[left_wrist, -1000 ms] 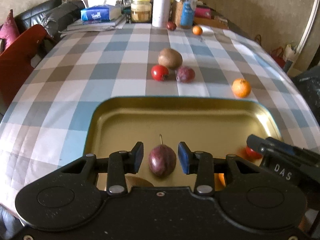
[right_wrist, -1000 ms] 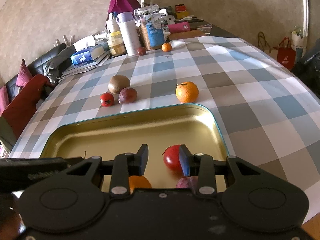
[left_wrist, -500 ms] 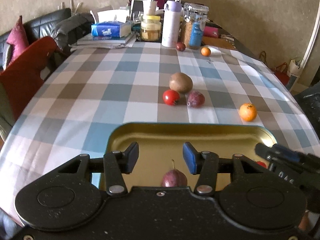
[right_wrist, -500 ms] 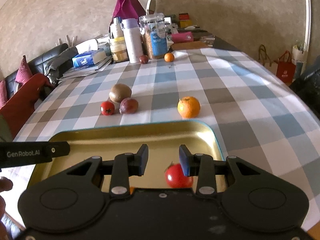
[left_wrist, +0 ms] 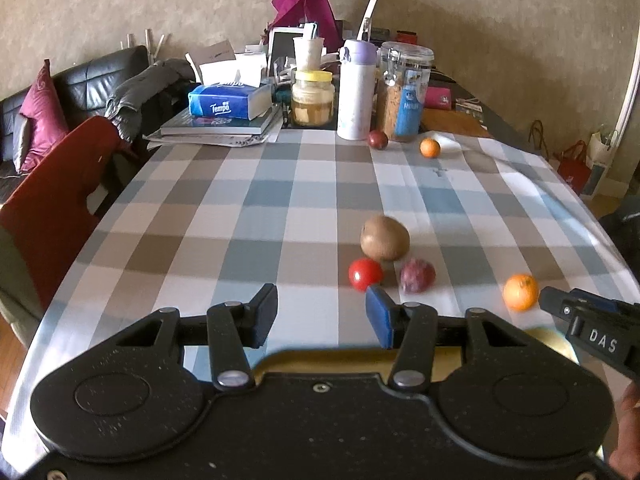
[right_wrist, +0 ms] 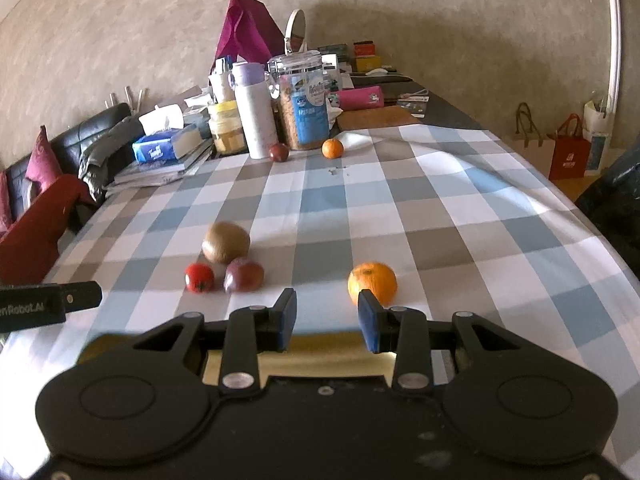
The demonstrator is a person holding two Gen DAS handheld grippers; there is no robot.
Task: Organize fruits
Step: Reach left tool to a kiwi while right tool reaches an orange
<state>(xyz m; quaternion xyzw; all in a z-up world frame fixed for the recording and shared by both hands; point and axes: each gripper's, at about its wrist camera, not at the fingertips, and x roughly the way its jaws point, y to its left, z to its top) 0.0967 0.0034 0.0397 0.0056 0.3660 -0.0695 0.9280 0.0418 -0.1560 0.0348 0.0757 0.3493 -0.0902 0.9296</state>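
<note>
Reaching back out from the gold tray (left_wrist: 552,340), the left gripper (left_wrist: 322,316) hangs released and empty, its fingers having just spread; next it must close on the tomato (left_wrist: 365,274) beside the kiwi (left_wrist: 385,238). Right gripper (right_wrist: 326,320), likewise unclenched, faces the nearer of two oranges (right_wrist: 373,283); two purple fruits remain.
</note>
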